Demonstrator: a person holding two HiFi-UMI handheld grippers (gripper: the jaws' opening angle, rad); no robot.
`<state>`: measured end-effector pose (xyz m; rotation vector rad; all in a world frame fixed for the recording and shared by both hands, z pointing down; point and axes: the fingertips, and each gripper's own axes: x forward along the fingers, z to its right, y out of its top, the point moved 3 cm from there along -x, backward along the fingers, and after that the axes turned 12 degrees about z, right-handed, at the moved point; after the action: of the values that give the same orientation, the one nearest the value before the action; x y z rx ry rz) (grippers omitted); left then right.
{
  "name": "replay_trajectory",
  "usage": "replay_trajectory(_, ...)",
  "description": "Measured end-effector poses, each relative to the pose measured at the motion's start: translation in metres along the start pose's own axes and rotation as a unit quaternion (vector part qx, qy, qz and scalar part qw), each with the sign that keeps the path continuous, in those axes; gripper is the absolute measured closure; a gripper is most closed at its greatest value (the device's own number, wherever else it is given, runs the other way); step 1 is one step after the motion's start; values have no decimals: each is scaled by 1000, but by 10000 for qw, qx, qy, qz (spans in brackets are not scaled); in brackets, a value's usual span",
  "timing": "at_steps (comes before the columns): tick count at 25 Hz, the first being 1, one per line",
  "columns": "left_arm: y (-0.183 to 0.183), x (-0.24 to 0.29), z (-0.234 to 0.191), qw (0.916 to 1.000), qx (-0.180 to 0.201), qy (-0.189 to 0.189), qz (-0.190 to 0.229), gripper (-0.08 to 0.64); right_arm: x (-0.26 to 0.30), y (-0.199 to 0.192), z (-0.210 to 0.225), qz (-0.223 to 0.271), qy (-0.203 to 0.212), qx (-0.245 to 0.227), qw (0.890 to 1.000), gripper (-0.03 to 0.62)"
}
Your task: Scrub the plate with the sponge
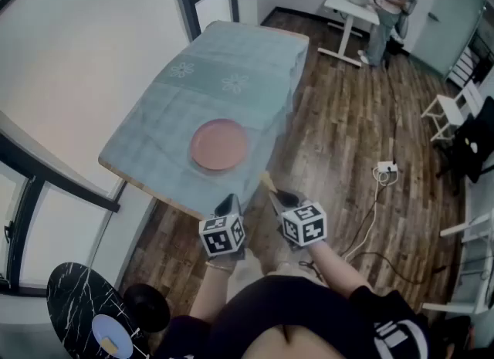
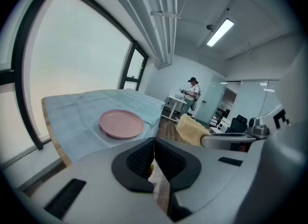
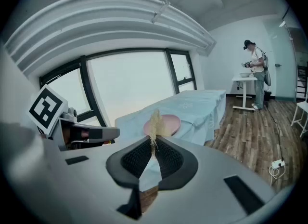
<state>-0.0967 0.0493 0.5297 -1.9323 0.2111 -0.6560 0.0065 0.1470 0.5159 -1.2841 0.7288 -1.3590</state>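
Observation:
A round pink plate lies on the blue cloth of the table, near its front edge. Both grippers hover off that edge, over the wooden floor, short of the plate. My left gripper is shut with nothing between its jaws; the plate sits ahead of the left gripper. My right gripper is shut on a pale yellow fibrous sponge. The sponge stands edge-on from the right gripper, in front of the plate. The sponge also shows in the left gripper view.
Large windows run along the table's left side. A person stands at a white desk at the far end. White chairs and a power strip with cable are to the right. A black round table is near left.

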Motion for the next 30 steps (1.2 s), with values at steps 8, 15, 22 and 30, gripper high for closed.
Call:
replay_trajectory(8, 3, -3, 16, 9997, 119, -181, 112, 549, -5, 4, 1, 166, -38, -92, 9998, 556)
replay_trajectory(15, 14, 8, 11, 9995, 159, -196, 166, 549, 6, 13, 3, 259, -37, -124, 9996, 557)
replay_trajectory(22, 15, 18, -1, 9996, 143, -223, 58, 549, 21, 16, 0, 250, 19, -81, 9997, 556)
replay_trajectory(30, 19, 33, -39, 9996, 149, -212, -68, 549, 56, 13, -10, 243, -31, 88, 9997, 555)
